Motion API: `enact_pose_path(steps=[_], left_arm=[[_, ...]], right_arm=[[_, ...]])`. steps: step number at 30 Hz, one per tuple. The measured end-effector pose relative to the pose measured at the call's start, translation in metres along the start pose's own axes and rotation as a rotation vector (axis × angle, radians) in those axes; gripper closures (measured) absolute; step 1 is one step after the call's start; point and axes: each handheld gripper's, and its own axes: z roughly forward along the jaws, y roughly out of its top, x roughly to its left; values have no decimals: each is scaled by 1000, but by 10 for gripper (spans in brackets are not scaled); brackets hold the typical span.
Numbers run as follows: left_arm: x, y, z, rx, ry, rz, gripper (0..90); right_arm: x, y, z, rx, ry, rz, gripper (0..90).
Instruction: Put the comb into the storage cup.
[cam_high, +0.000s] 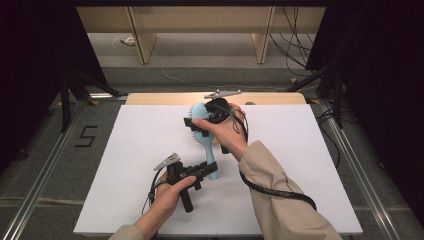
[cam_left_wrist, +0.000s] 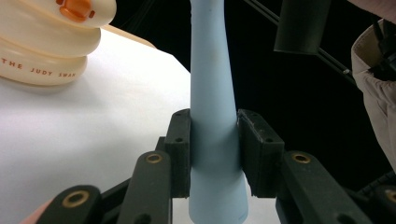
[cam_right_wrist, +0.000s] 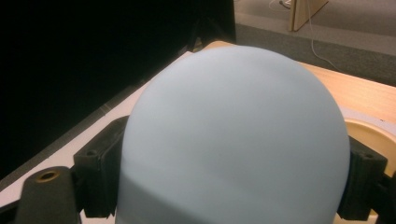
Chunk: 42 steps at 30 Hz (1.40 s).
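Holding a light-blue hairbrush above the table, we clamp its handle with the left gripper, its head between the right gripper jaws.

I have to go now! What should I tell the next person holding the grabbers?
Left gripper: shut on the light blue hairbrush, fingers clamping its handle.
Right gripper: fingers sit on both sides of the brush head; whether they press is unclear.
The brush is held up over the white table, bristles toward the left.
A cream swan-shaped item stands on the table.
Left: probably finish the right grip or set the brush down.
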Motion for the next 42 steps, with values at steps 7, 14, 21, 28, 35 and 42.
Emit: enact_pose_path(steps=[7,14,21,28,35,42], left_arm=[[0,0,1,2,2,3,661],[0,-2,1,10,16,17,661],[-1,-1,1,18,53,63,659],[-1,-1,0,31,91,103,658],[-2,0,0,35,125,140,654],[-3,2,-2,44,182,204,651]], right_arm=[[0,0,-1,9,-6,9,174],[1,0,-1,19,6,11,181],[2,-1,-3,2,24,5,188],[1,-2,-6,-1,49,3,192],[1,-4,-10,-26,58,8,193],[1,-6,-15,-56,63,14,195]])
